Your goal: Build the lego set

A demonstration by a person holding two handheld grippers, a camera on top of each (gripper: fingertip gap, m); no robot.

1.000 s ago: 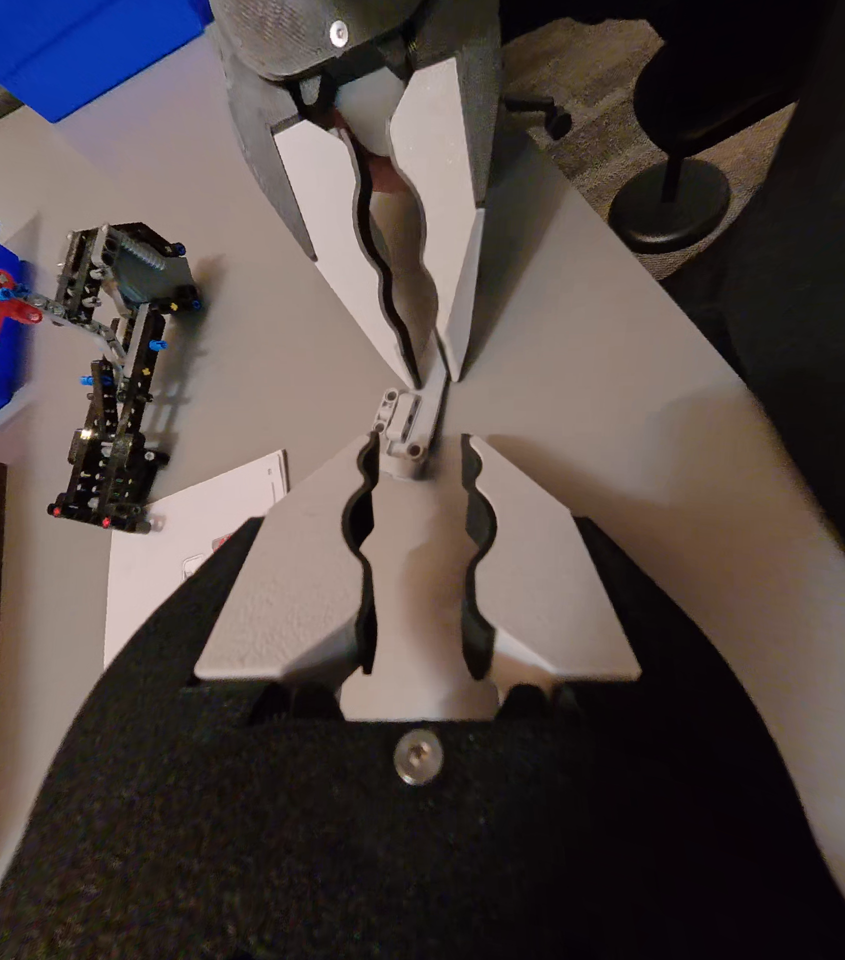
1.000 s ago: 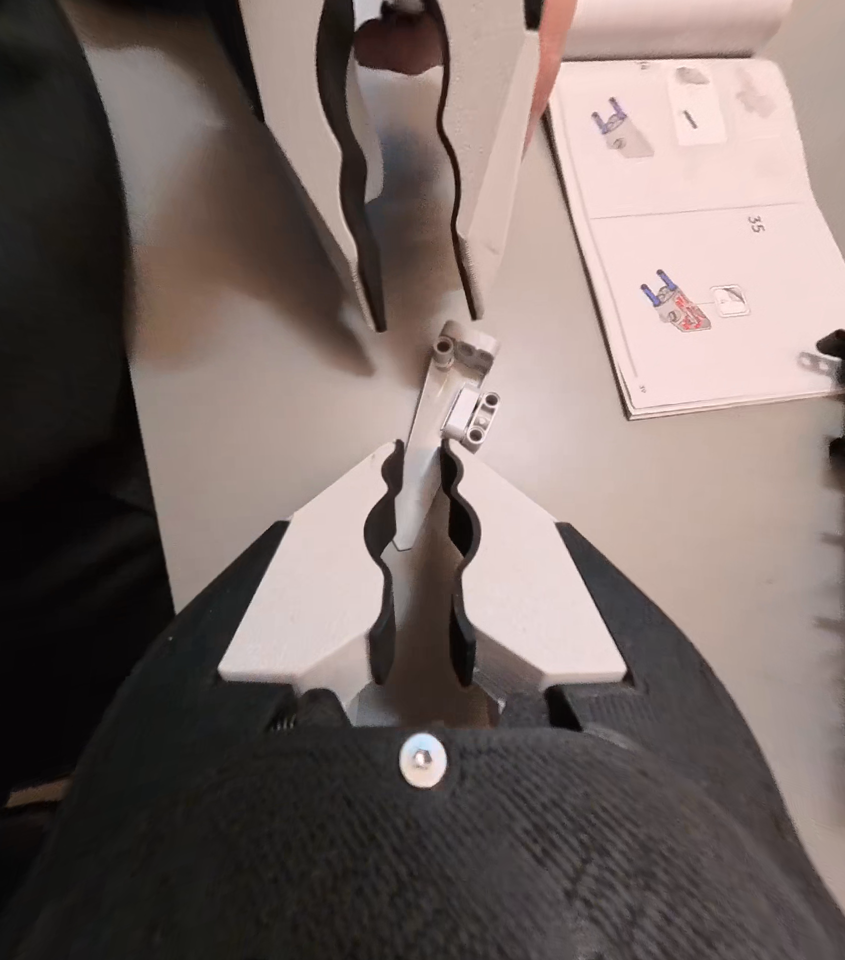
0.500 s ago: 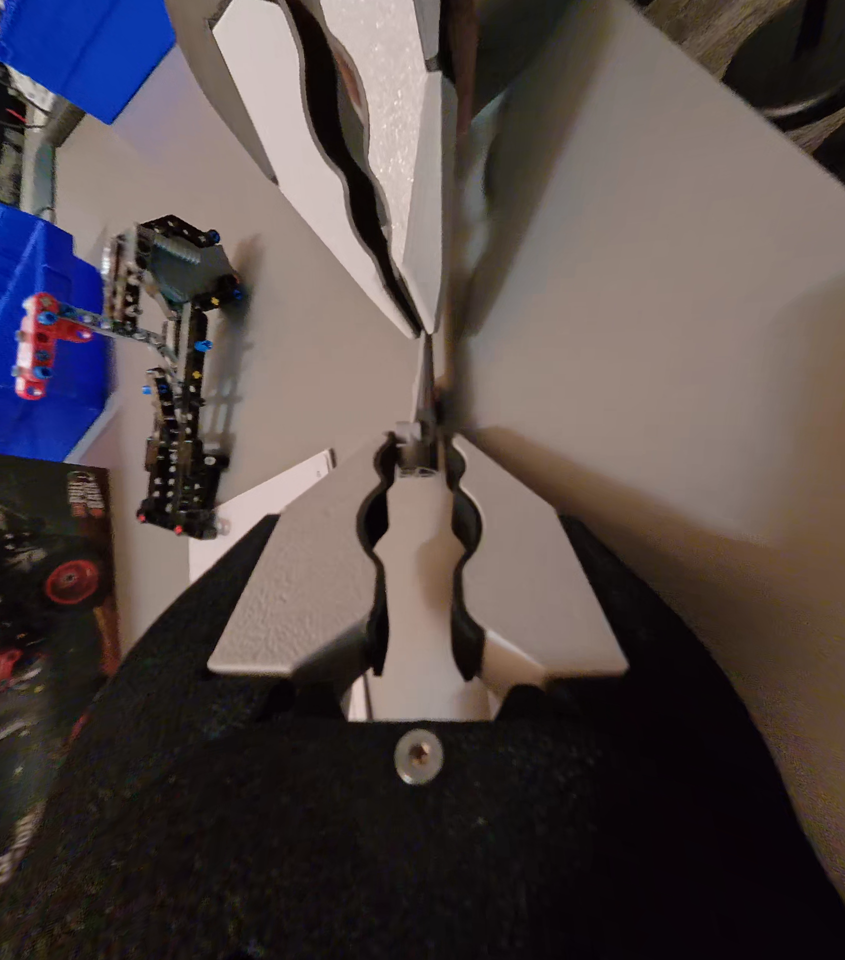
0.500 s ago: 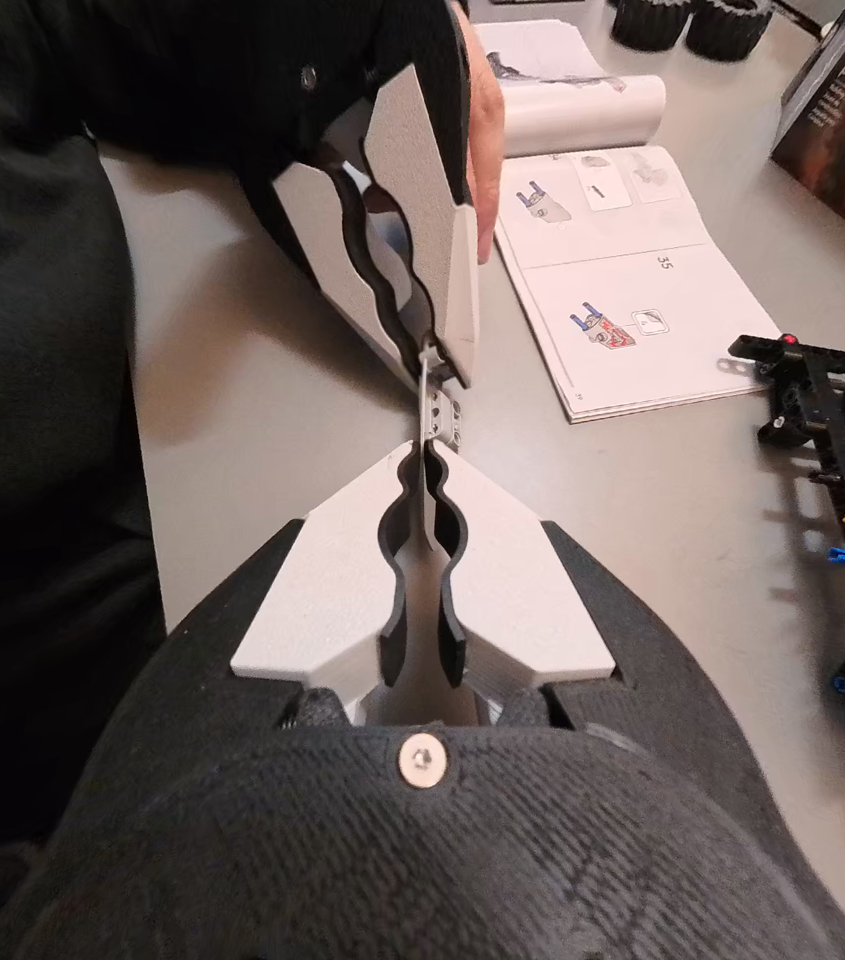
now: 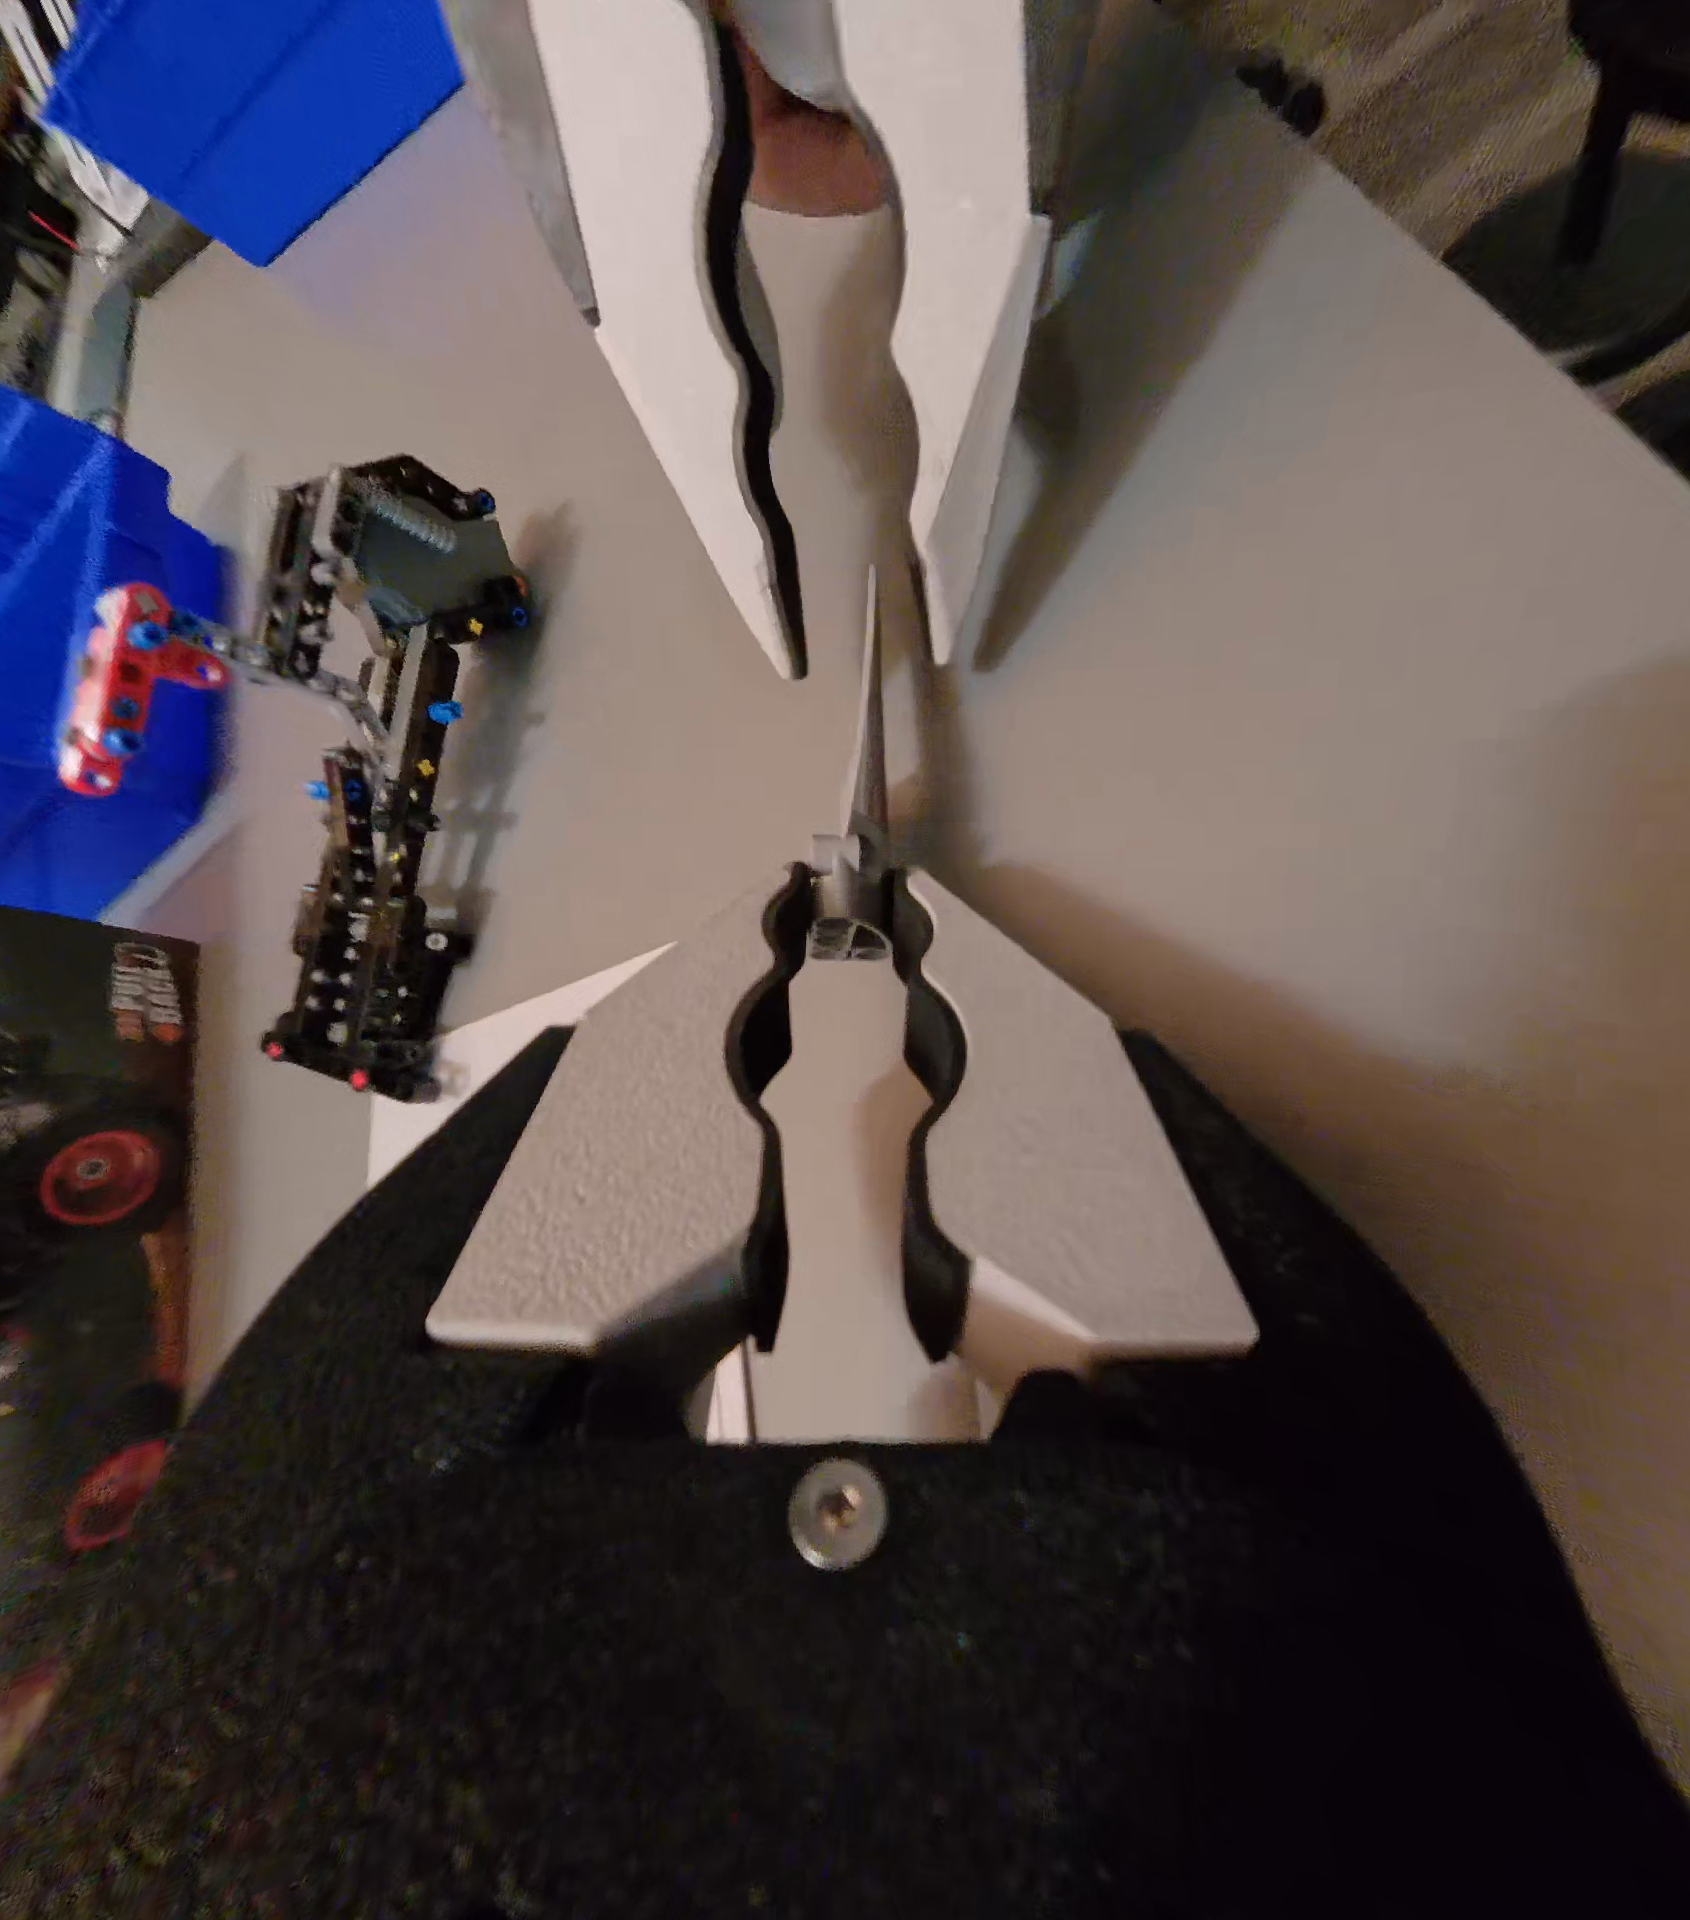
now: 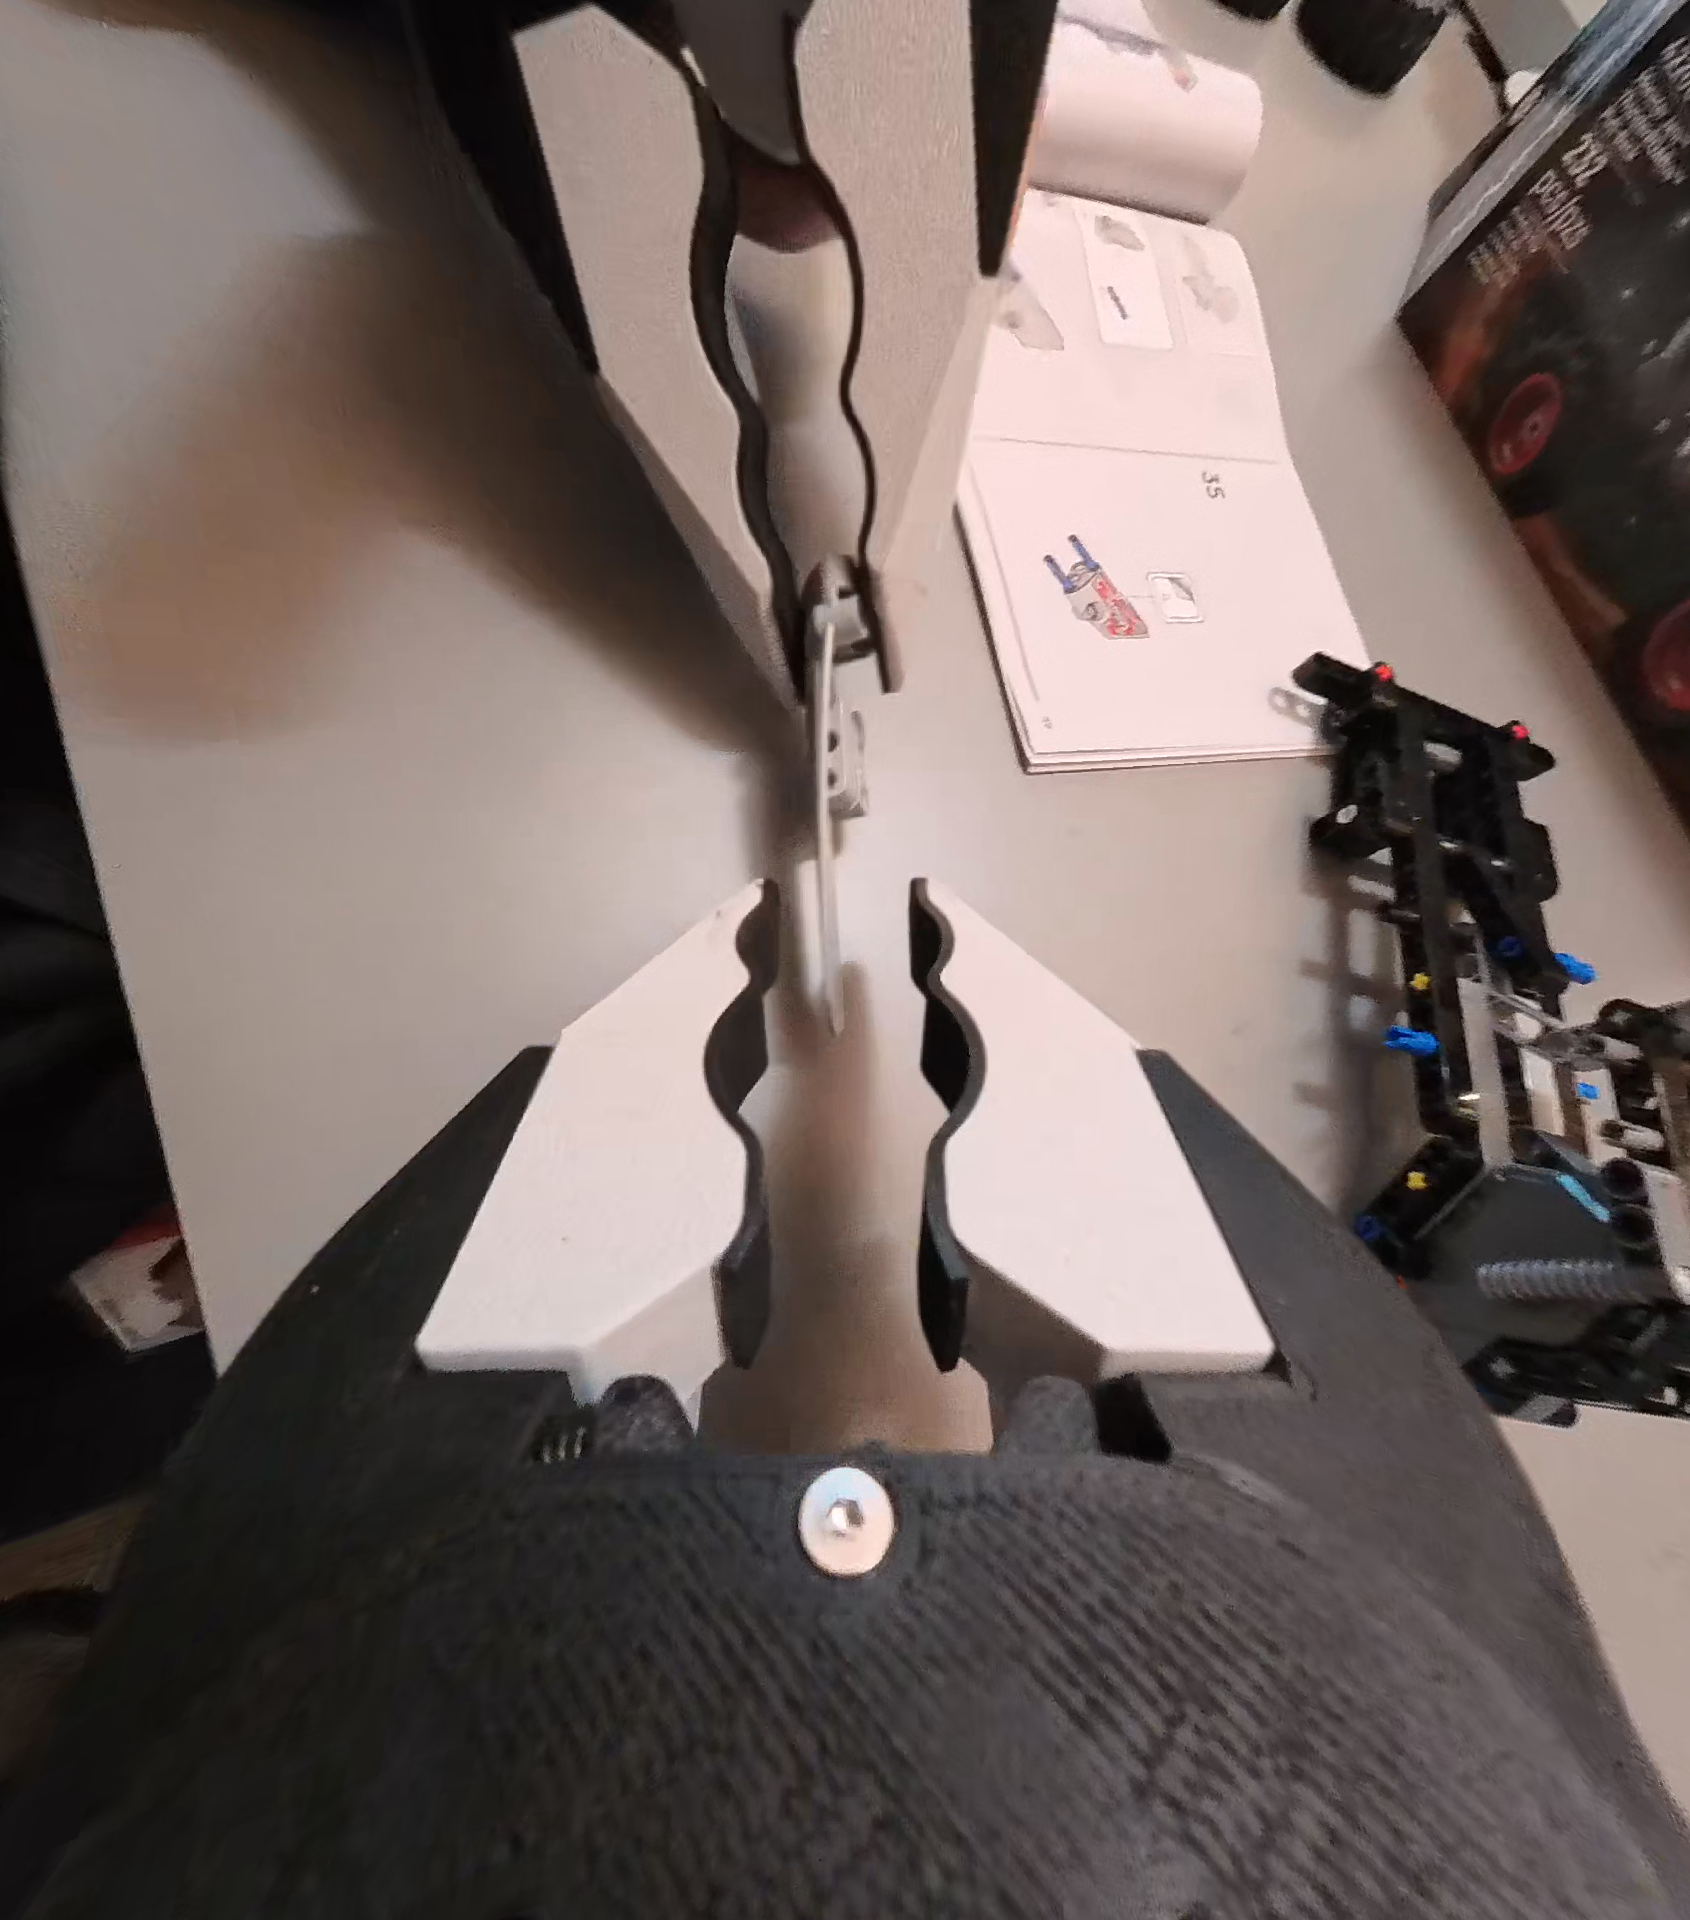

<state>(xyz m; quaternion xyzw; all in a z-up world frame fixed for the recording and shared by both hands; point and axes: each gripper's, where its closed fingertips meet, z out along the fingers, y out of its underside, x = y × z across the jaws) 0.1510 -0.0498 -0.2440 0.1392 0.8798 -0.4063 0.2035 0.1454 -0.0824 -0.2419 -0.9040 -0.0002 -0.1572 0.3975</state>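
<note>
A thin light-grey Lego panel (image 5: 867, 727) with a small grey connector on it is held edge-on above the table. My left gripper (image 5: 846, 904) is shut on its connector end; the right wrist view shows this grip from the far side (image 6: 841, 644). My right gripper (image 6: 841, 894) is open, and the panel's pointed end (image 6: 825, 935) lies between its jaws without touching them. In the left wrist view the right gripper (image 5: 862, 665) stands open opposite mine. The black chassis build (image 5: 384, 810) with a red part (image 5: 119, 686) lies on the table to the left.
An open instruction booklet (image 6: 1153, 582) lies beyond the grippers, with the chassis (image 6: 1506, 987) and the dark Lego box (image 6: 1651, 312) to its right. Blue bins (image 5: 20, 623) stand behind the chassis. Black tyres (image 6: 1360, 31) sit at the back. The table edge (image 5: 1443, 270) runs close on the right. Tip to tip, the grippers are about 4 cm apart.
My left gripper closed on the panel's connector end. My right gripper, shut on the panel's other end until half a second ago, has opened and let go.
</note>
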